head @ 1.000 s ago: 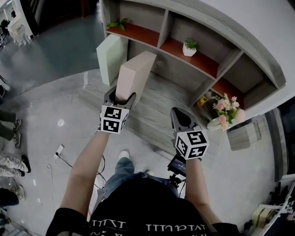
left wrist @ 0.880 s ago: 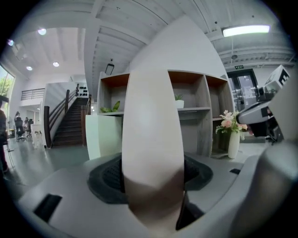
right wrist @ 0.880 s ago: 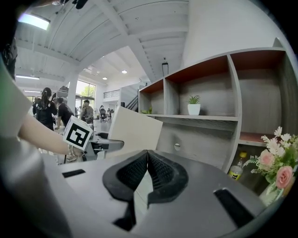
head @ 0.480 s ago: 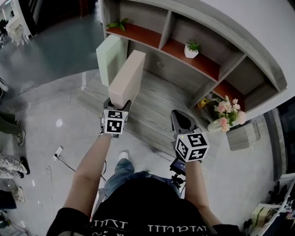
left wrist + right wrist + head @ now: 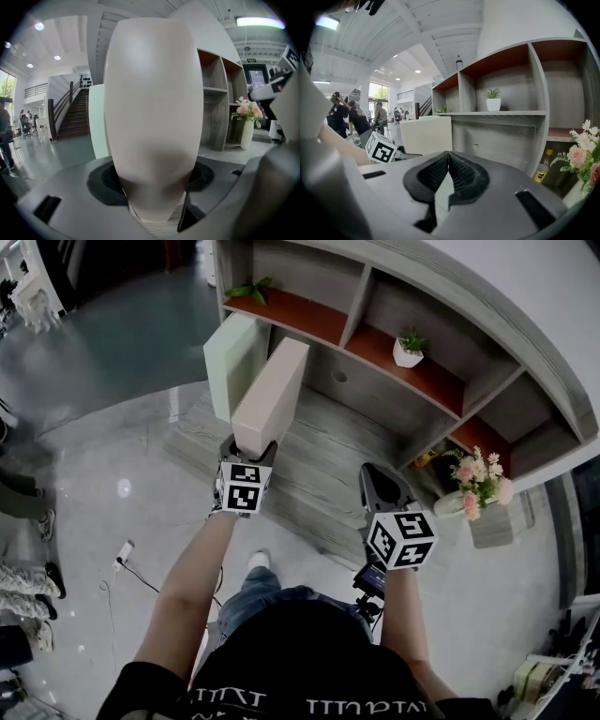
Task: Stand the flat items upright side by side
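At ten o'clock the pale green box stands upright on the wooden platform. Just beside it, at its four o'clock, my left gripper grasps the tilted beige box by its near end. At four o'clock from that, my right gripper is clenched on nothing.

Beige slab in left tongs
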### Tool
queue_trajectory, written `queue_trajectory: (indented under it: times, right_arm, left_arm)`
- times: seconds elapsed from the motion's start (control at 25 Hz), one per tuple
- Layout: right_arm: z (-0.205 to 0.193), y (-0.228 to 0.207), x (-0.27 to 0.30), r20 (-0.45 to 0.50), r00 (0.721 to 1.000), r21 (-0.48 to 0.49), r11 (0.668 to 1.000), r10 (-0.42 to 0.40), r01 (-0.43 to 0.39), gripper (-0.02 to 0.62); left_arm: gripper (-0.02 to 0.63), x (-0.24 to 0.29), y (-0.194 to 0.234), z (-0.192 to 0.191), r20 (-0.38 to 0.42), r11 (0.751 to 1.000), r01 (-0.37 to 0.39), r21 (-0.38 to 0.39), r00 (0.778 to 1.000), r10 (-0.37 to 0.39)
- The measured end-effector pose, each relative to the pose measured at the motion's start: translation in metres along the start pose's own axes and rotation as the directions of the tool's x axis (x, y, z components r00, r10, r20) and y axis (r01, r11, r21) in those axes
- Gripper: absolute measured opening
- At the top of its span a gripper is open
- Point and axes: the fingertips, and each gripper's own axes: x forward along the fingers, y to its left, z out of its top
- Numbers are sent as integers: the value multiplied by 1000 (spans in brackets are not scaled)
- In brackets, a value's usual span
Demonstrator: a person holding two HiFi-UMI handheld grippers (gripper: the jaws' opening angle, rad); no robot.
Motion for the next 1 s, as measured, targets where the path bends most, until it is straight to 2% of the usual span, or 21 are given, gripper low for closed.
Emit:
queue_trajectory:
  times: [0.52, 0.76, 0.88, 1.0]
  right_arm:
    - [2, 12, 47, -23, 1000, 16, 1000, -15, 15, 15]
    - [-5, 29, 69, -53, 999, 19, 1000, 13, -12, 15]
    - [-7, 36, 79, -65, 998, 10, 1000, 26, -26, 15]
    - [-7, 39, 87, -70, 997, 12, 1000, 28, -27, 15]
  left_arm:
    - [311, 31, 47, 6, -42, 999, -44, 11, 998, 44]
    - [337, 32, 81, 5, -52, 986, -157, -58, 987, 154]
    - [337, 33, 93, 7, -55, 979, -178, -98, 983, 174]
    - [337, 38, 98, 9, -49, 977, -196, -87, 980, 192]
